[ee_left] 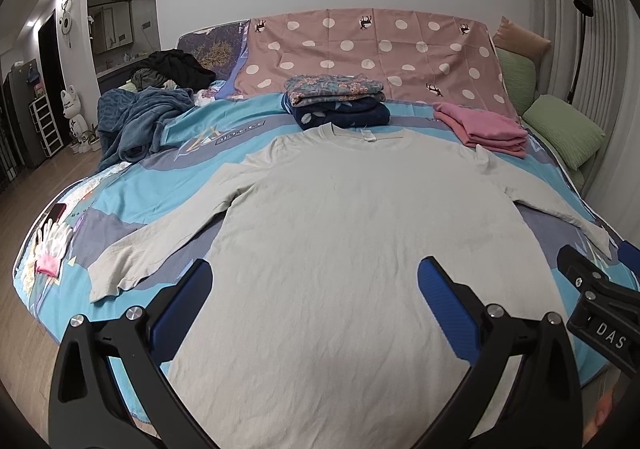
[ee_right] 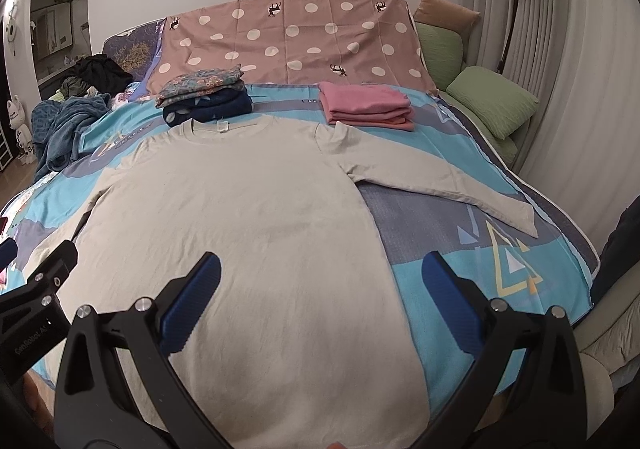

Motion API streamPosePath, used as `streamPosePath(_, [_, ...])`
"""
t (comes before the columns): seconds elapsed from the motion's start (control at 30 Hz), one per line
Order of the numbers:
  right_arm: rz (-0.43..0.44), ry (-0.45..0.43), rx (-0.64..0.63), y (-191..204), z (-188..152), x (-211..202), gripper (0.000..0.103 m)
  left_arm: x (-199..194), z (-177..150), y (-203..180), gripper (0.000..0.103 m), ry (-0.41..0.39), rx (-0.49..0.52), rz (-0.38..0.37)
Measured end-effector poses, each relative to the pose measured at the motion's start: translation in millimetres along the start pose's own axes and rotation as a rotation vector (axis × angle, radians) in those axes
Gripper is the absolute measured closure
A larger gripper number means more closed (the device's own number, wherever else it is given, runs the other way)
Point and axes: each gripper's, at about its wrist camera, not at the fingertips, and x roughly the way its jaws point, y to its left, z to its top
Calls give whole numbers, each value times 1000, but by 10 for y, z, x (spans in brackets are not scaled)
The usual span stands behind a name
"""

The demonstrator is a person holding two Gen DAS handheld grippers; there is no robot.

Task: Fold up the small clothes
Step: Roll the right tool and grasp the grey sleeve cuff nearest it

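Bed [ee_left: 132,205] with blue patterned cover fills a room with white walls; shirt [ee_left: 340,249] lies flat at centre, sleeves spread. Pink stack [ee_left: 484,127] and floral stack [ee_left: 336,99] sit near the head edge. Near hem is cut off. Left gripper [ee_left: 314,305] and right gripper [ee_right: 320,305] gape, holding nothing. "DAS" reads on the right gripper's body.

Pale grey long-sleeved shirt [ee_left: 340,233] lies flat, sleeves spread.
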Motion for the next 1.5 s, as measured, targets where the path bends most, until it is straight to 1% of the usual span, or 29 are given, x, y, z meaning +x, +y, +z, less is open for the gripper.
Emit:
streamPosePath(0.3, [27,42,42,-145,148,282,2,145,170,-180,1,23,34,11])
streamPosePath(0.4, [22,37,49,-239,220,348,2,182,277,-285,1,28,46,-8])
streamPosePath(0.47, [4,17,78,-417,295,378,2,184,379,-417,1,23,109,-33])
streamPosePath(0.5, [-2,14,102,-537,343,401,2,178,438,-510,1,14,162,-44])
streamPosePath(0.53, [4,14,136,-694,382,438,2,175,499,-619,1,3,229,-64])
streamPosePath(0.57, [20,22,196,-937,422,504,2,178,544,-723,1,-7,292,-80])
streamPosePath(0.63, [20,44,316,-1419,454,650,2,213,644,-984,1,-44,442,-115])
streamPosePath(0.7, [45,89,482,-2017,404,863,2,295,724,-1325,1,-100,610,-137])
streamPosePath(0.73, [75,124,588,-2345,327,995,2,350,757,-1488,1,-120,678,-158])
streamPosePath(0.77, [118,153,696,-2661,218,1136,2,435,793,-1676,1,-127,740,-204])
streamPosePath(0.83, [176,218,859,-3133,-1,1398,2,630,864,-2005,1,-86,798,-321])
streamPosePath(0.87, [214,244,950,-3376,-153,1542,2,739,900,-2192,1,-62,811,-399])
streamPosePath(0.9, [237,254,1014,-3547,-266,1636,2,824,924,-2369,1,-50,826,-472])
streamPosePath(0.97, [266,266,1138,-3851,-495,1798,2,969,934,-2698,1,-36,857,-542])
streamPosePath(1.03, [275,250,1232,-4085,-649,1890,2,1060,917,-2974,1,-33,871,-592])
streamPosePath(1.1, [285,225,1300,-4230,-726,1931,2,1147,893,-3193,1,-9,868,-645])
streamPosePath(1.13, [269,220,1313,-4294,-738,1957,2,1174,883,-3273,1,1,867,-662])
streamPosePath(1.17, [237,229,1308,-4359,-717,2008,2,1195,868,-3353,1,7,869,-679])
streamPosePath(1.23, [206,254,1307,-4467,-651,2147,5,1209,843,-3430,1,8,875,-699])
streamPosePath(1.33, [215,255,1355,-4606,-601,2349,8,1247,797,-3515,1,18,883,-731])
streamPosePath(1.37, [211,252,1365,-4644,-577,2404,12,1280,784,-3546,1,26,884,-739])
streamPosePath(1.5, [228,203,1447,-4762,-588,2591,20,1387,773,-3586,1,61,877,-735])
